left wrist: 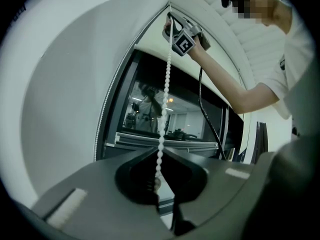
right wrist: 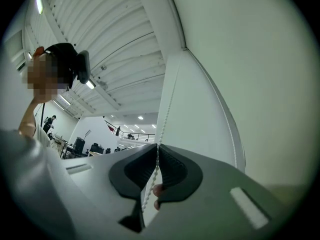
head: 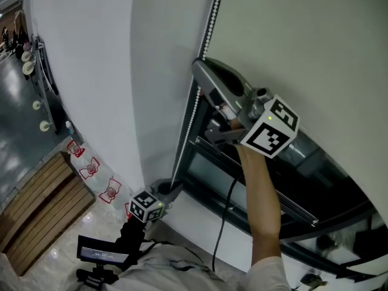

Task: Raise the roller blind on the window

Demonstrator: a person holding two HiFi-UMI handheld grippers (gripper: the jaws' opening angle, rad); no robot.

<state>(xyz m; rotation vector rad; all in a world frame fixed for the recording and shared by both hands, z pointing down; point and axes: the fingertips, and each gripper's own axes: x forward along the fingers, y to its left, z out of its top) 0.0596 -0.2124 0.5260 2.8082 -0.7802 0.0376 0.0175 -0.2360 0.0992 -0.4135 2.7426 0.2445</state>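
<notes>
The thing you work here is the bead chain [head: 193, 111], not the roller blind [head: 291, 41] itself. It runs down the left edge of the window [head: 254, 162], from beside the blind's fabric towards the lower corner of the frame. The blind covers the upper part, with dark glass showing beneath it.

Expect the chain to be light, thin and limp. It has no stiffness of its own and only carries a pull along its length. The plastic beads look smooth, so a pad could slide from one to the next; seat a bead just above the pads. A sharp jerk could likely snap it or jump it off the roller, so pull steadily and in line with the strand.

Both sets of jaws are closed on it. Your right gripper [head: 199, 65] pinches the chain high up beside the blind's edge, with your bare forearm [head: 260, 187] stretched upward and the tool tipped slightly up. Your left gripper [head: 173, 188] clamps the same strand low down — held level near the bottom corner — and the chain runs nearly straight between the two.
</notes>
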